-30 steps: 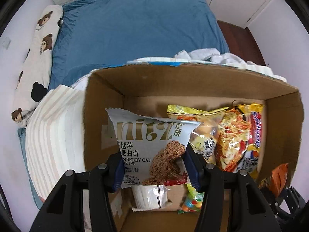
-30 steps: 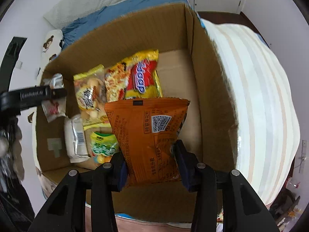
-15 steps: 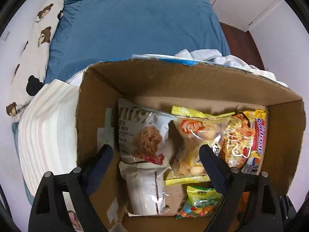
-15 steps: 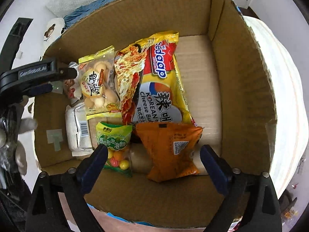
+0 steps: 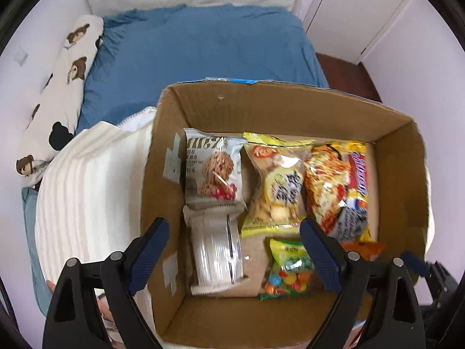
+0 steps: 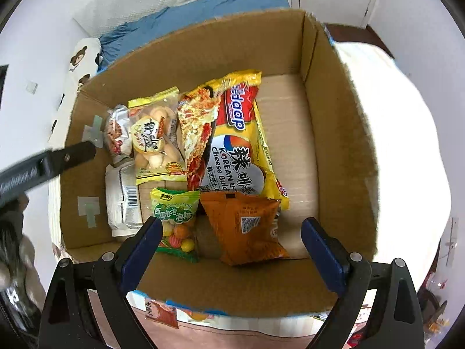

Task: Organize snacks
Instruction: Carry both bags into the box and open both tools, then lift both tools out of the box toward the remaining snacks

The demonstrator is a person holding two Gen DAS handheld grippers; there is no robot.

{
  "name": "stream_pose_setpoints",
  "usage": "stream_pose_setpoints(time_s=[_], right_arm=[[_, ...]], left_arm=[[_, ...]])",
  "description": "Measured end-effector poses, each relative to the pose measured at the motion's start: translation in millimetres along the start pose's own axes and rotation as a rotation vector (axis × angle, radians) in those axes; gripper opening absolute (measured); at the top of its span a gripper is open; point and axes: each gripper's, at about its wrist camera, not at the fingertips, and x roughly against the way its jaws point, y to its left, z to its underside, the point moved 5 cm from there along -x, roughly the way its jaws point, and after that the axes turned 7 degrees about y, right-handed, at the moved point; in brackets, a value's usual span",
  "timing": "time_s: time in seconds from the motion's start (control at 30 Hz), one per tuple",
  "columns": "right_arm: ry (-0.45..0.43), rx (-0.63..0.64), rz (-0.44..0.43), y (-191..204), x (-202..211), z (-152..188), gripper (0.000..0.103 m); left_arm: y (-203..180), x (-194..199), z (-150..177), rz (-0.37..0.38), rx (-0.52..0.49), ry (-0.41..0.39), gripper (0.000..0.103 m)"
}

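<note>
Both packets have left my grip: left tongs (image 5: 234, 251) and right tongs (image 6: 231, 248) gape empty above the cardboard box (image 6: 334, 116); orange packet (image 6: 247, 226) at 6 o'clock, cranberry oat cookies (image 5: 213, 171) at 10.

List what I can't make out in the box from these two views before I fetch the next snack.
- Orange packet: left wrist view, mostly hidden behind the left tool's finger.
- Cookie packet: right wrist view, small and partly behind the biscuit bag.
- Gum-ball bag: right wrist view, lower corner covered by the right tool's finger.
- Silver wrapper: left wrist view, print blurred.
</note>
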Motion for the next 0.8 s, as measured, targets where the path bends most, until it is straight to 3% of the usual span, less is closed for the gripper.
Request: stream_pose_setpoints(time_s=[0.43,0.8], right_arm=[[-0.218,0.063,0.05,21,67,60,0.098],[-0.351,0.096,0.047,32,121,117,0.098]], left_arm=[[-11,86,88,-0.04,-0.052,-0.231,0.092],[-13,127,150,-0.039,-0.061,-0.321,0.092]])
